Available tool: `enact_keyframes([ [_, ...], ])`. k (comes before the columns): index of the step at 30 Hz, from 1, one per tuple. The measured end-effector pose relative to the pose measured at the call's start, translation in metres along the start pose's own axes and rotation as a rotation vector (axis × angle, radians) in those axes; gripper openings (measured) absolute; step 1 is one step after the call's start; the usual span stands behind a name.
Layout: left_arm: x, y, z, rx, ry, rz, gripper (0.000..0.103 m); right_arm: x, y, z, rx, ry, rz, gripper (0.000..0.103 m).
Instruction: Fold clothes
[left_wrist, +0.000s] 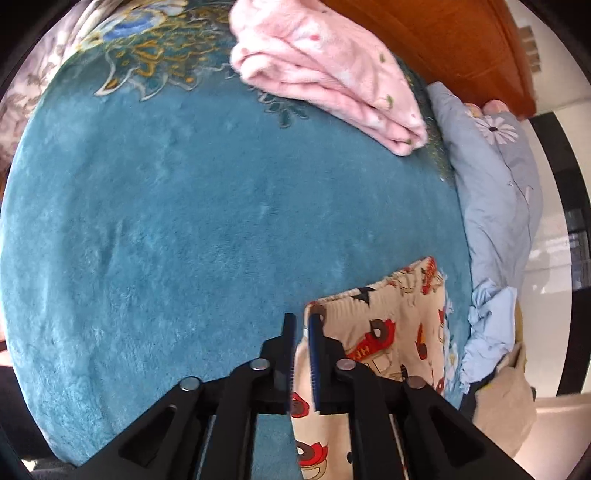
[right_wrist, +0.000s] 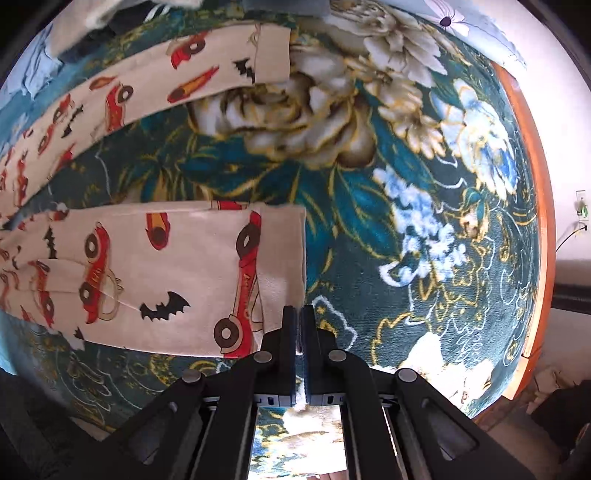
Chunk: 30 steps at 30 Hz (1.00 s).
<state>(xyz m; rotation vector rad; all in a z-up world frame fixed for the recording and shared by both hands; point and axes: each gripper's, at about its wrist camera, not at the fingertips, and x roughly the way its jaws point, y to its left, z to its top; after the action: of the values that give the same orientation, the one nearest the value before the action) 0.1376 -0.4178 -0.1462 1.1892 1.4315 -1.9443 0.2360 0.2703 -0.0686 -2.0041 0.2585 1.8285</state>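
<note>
The cream pyjama trousers (right_wrist: 155, 273), printed with red cars and bats, lie spread on the teal floral blanket (right_wrist: 369, 192), legs apart, waistband (left_wrist: 369, 295) at the far end from the cuffs. You look to be early in the fold, bringing one leg across to the other. Your right gripper (right_wrist: 299, 314) has its jaws closed on the near cuff's corner, at six o'clock. Your left gripper (left_wrist: 303, 321) hangs with jaws parted over the waistband's edge, pinching nothing; next, pin that edge. A folded pink garment (left_wrist: 325, 74) waits at twelve o'clock.
</note>
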Motion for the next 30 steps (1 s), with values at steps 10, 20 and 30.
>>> enact_keyframes([
  [10,0.032,-0.020,-0.013,0.143,0.102,0.001,0.016,-0.011,-0.003,0.013,0.001,-0.021,0.007,0.003],
  [20,-0.013,-0.022,-0.011,0.178,-0.084,-0.039,0.002,-0.022,0.006,0.009,-0.028,-0.050,0.005,0.003],
  [30,-0.014,-0.014,-0.004,0.143,-0.090,0.093,0.002,-0.062,-0.012,-0.003,-0.014,-0.112,0.059,0.003],
])
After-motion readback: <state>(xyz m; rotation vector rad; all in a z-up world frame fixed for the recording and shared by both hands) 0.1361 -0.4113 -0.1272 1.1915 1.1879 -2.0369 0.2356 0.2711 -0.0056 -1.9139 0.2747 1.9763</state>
